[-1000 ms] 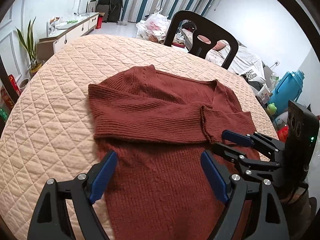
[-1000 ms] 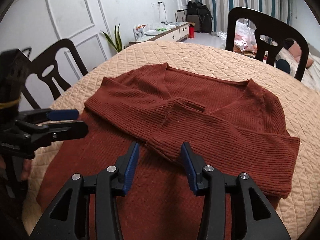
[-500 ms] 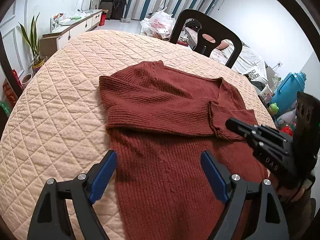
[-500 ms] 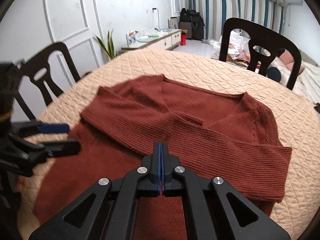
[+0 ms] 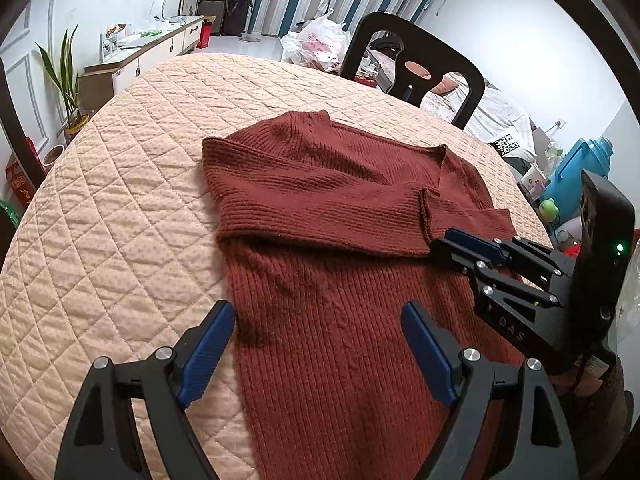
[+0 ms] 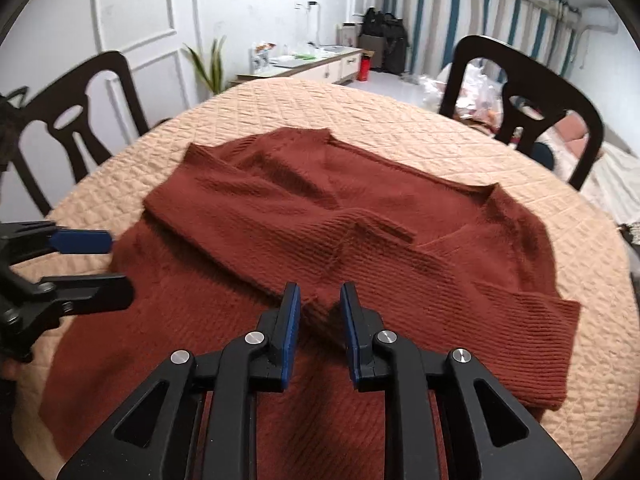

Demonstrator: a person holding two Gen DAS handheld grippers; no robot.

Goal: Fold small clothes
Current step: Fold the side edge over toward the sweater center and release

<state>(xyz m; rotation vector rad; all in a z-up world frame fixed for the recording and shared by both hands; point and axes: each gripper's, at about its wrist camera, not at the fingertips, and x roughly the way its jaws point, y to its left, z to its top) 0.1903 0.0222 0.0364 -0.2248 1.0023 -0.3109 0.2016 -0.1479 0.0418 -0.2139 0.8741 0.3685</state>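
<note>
A rust-red knit sweater [image 5: 340, 240] lies flat on the quilted table, both sleeves folded across its chest [image 6: 360, 240]. My left gripper [image 5: 316, 320] stands wide open just above the sweater's lower left side, with nothing between its fingers; the right wrist view shows it [image 6: 108, 266] at the left edge. My right gripper [image 6: 320, 296] hovers over the lower edge of the folded sleeves. Its jaws are opening with a narrow gap, and the pads press on nothing. It also shows at the sweater's right side in the left wrist view [image 5: 468, 246].
A peach quilted cover [image 5: 120, 200] spreads over the round table. Black chairs stand at the far side [image 6: 520, 92] and the left [image 6: 80, 112]. A cabinet, a plant, bags and a blue jug stand beyond the table.
My right gripper's jaws stood apart a second ago, snapped fully shut half a second ago, and now stand slightly apart again. The left gripper has kept wide open and still.
</note>
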